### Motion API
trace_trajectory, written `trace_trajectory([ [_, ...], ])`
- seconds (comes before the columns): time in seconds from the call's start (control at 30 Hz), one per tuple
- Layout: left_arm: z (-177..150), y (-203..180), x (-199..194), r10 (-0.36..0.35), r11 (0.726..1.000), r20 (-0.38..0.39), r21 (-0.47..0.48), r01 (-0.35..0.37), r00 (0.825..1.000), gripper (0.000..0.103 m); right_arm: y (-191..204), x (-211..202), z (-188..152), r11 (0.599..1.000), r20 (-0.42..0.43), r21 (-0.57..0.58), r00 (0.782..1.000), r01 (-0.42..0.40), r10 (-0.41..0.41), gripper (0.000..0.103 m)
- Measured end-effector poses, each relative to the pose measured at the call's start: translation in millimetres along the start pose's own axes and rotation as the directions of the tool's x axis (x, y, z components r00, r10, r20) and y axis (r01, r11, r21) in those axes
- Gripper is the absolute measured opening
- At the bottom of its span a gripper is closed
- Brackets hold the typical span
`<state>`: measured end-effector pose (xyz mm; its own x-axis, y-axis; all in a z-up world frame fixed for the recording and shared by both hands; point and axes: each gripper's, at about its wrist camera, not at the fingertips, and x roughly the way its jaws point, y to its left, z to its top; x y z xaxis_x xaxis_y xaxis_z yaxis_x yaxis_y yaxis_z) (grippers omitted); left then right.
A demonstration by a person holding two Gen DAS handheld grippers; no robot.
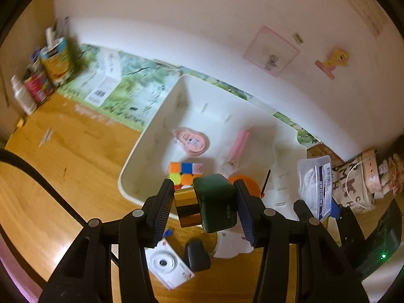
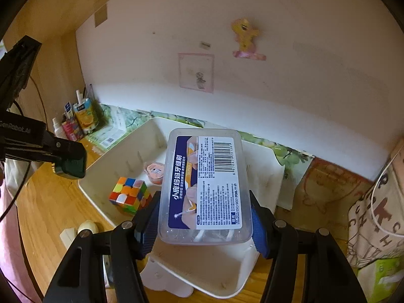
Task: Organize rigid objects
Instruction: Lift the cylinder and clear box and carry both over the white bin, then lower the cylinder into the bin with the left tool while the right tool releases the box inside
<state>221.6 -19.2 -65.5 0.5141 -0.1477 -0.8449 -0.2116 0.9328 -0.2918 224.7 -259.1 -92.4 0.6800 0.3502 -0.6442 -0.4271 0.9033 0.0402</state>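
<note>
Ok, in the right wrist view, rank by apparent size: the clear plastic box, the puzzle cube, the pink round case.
1. Clear plastic box, though it is nearest the camera, which inflates it.
2. Puzzle cube.
3. Pink round case, partly hidden behind the box, so unsure.

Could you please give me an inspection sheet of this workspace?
Surface: wooden desk.
Job's things: white bin holds cube, pink disc, pink stick.
Clutter: camera, cartons and bottles on the desk.
Grippers: left gripper shut on green-gold block; right gripper shut on clear box.
Cables: black cable.
Surroundings: white wall, tote bag.
</note>
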Motion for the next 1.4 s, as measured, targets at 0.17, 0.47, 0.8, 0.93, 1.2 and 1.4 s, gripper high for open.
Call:
trace_trajectory([
  [0.17,4.3,-12.3,24.0,-0.02,0.999,-0.022,0.037,0.021,1.0,0.052,-9.2,9.5,-5.5,1.0,0.0,0.027,1.0,-0.003,0.003,0.062],
  [0.47,3.4,-29.8,62.3,-0.016,0.997,-0.08,0.071,0.022,0.997,0.052,-26.1,25.3,-11.0,0.997,-0.03,0.071,0.999,0.014,-0.012,0.062],
  [0.8,3.7,-37.0,75.1,-0.016,0.997,-0.086,0.073,0.022,0.996,0.058,-36.6,35.0,-16.9,0.994,-0.06,0.113,0.998,0.003,0.004,0.063],
  [0.93,6.7,-36.1,67.8,-0.049,0.998,-0.049,0.039,0.051,0.998,0.073,-34.3,31.6,-15.9,0.994,-0.057,0.106,0.998,-0.003,0.009,0.076],
  [1.2,6.2,-32.3,38.0,-0.072,0.997,0.029,0.007,0.071,0.997,0.079,-28.8,12.7,-11.7,0.995,-0.043,0.099,0.999,0.009,-0.004,0.076],
  [1.4,-3.8,-23.2,2.0,-0.089,0.996,0.09,0.015,0.088,0.992,0.079,-25.0,-13.7,-6.1,0.992,0.003,0.128,1.0,0.009,-0.009,0.078],
])
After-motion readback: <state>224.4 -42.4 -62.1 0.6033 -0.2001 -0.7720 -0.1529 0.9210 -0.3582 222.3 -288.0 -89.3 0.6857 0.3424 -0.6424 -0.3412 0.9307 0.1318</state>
